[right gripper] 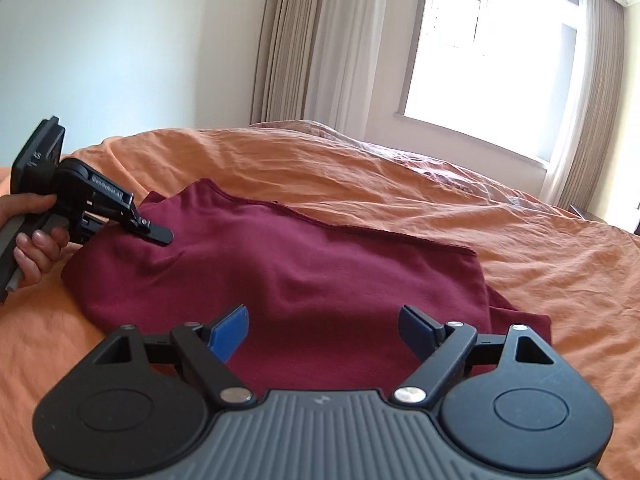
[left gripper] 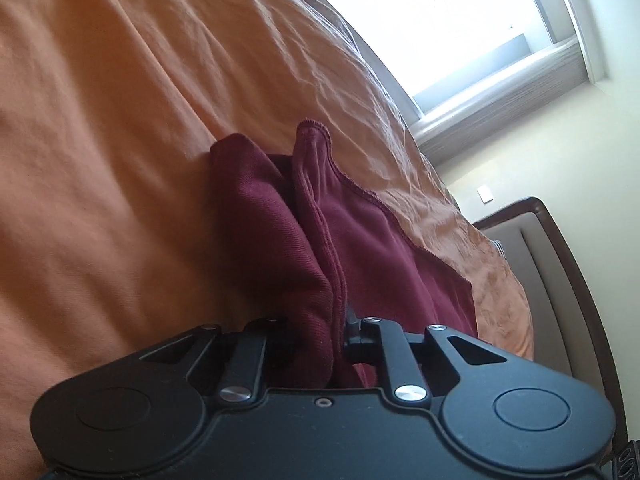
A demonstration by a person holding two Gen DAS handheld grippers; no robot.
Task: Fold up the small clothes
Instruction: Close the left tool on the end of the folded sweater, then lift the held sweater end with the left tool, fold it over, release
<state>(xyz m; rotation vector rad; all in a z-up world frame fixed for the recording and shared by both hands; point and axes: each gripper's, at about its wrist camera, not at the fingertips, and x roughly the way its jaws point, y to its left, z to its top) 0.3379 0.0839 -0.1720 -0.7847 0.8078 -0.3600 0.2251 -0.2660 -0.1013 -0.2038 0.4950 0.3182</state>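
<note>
A maroon garment (right gripper: 280,276) lies folded on the orange bedspread (right gripper: 400,184). In the right wrist view my left gripper (right gripper: 158,236) is at the garment's left edge, held by a hand (right gripper: 36,236), its fingers closed on a fold of the cloth. The left wrist view shows that maroon garment (left gripper: 320,248) bunched up between the left gripper's (left gripper: 324,332) jaws. My right gripper (right gripper: 324,328) hovers open over the garment's near edge, blue pads (right gripper: 230,330) wide apart, nothing between them.
The orange bedspread (left gripper: 100,140) covers the whole bed, wrinkled toward the far side. A window (right gripper: 500,52) with beige curtains (right gripper: 304,40) is behind the bed. A padded headboard (left gripper: 560,260) shows in the left wrist view.
</note>
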